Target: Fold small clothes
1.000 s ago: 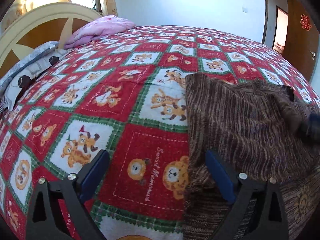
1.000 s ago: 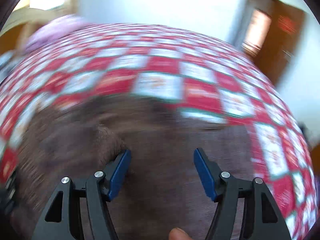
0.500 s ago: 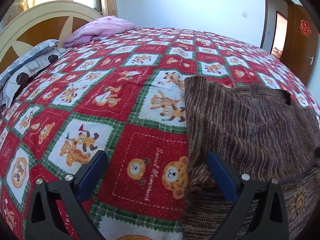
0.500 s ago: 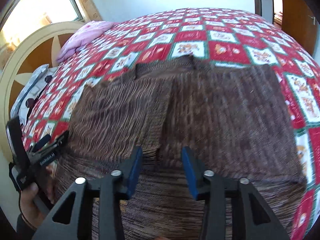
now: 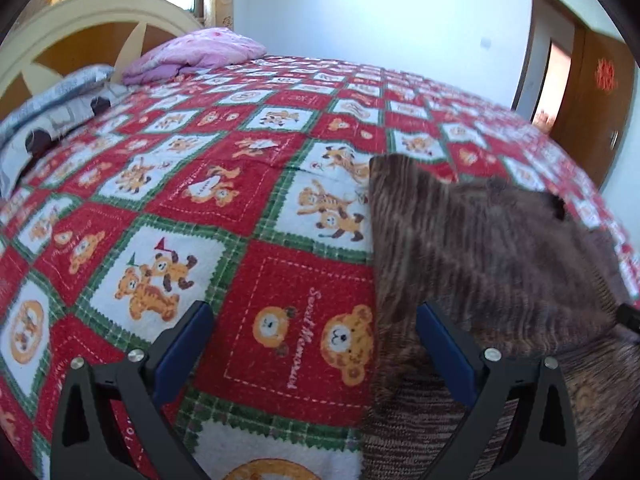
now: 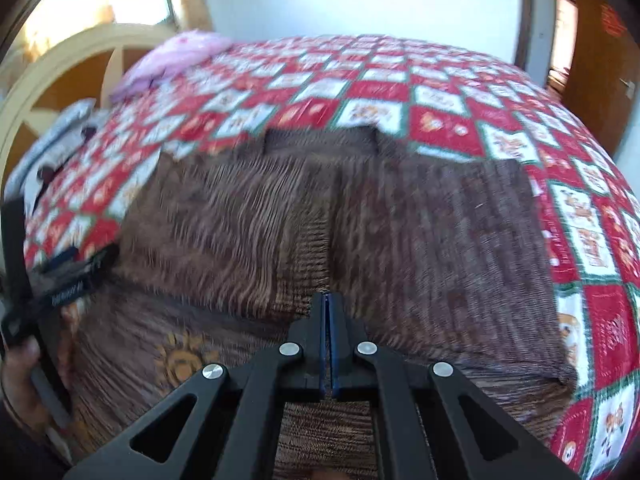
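The brown knit sweater [image 6: 400, 240] lies spread on the bed [image 5: 240, 208], both side panels folded inward. Right tongs [image 6: 329, 312] are pressed together, seemingly empty, above the seam; left tongs [image 5: 316, 344] gape wide at its edge, ready to grip.

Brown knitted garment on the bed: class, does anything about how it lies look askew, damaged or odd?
Nothing looks damaged. The brown garment lies on the quilt with both side flaps folded inward, their edges meeting unevenly down the middle. The right gripper is shut there.

Open bedspread [image 5: 248, 208] left of brown sweater [image 5: 480, 248]; pink pillow [image 5: 192, 54] and headboard [image 5: 92, 28] far behind.
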`<action>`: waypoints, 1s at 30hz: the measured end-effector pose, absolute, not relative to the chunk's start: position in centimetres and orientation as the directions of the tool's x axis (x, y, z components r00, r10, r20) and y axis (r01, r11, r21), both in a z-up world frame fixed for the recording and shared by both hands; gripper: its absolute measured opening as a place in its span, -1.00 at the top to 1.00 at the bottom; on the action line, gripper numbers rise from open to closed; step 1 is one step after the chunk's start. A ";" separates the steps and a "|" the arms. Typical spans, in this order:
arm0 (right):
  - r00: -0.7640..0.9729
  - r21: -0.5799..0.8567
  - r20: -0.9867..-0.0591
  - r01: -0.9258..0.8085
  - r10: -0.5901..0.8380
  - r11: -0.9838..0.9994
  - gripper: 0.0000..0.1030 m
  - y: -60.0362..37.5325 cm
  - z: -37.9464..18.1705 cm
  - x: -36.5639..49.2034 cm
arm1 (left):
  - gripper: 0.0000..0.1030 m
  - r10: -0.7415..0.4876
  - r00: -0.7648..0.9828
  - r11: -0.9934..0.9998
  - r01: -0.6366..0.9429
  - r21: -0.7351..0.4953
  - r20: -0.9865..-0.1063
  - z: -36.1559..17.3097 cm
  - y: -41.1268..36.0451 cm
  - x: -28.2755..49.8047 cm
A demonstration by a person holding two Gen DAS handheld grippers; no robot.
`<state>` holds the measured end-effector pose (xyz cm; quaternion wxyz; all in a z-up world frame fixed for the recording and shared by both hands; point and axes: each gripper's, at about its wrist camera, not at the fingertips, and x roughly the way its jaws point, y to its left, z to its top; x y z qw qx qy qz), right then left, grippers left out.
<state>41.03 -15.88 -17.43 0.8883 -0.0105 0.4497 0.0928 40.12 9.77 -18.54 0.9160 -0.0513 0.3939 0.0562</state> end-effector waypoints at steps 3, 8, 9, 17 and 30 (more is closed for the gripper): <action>0.613 0.006 -0.783 -0.165 0.107 0.986 0.94 -15.4 -16.9 40.4 | -1.00 0.092 0.664 0.992 -0.128 0.008 -0.742 -18.8 9.0 40.4; 0.666 0.065 -0.710 -0.260 0.228 0.963 0.55 -13.2 -14.6 39.8 | -1.00 0.086 0.652 0.993 -0.122 0.008 -0.754 -19.0 9.1 40.0; 0.657 0.081 -0.709 -0.286 0.257 0.955 0.55 -12.5 -14.6 40.0 | -1.00 0.089 0.651 0.993 -0.119 0.015 -0.754 -19.0 9.0 39.9; 0.598 0.141 -0.749 -0.279 0.287 0.950 0.55 -12.2 -16.8 42.2 | -1.00 0.095 0.653 0.993 -0.115 0.025 -0.752 -19.1 8.7 38.7; 0.617 0.050 -0.780 -0.103 0.103 0.993 0.55 -14.1 -17.2 48.4 | -1.00 0.087 0.659 0.993 -0.115 0.013 -0.747 -19.1 8.8 38.8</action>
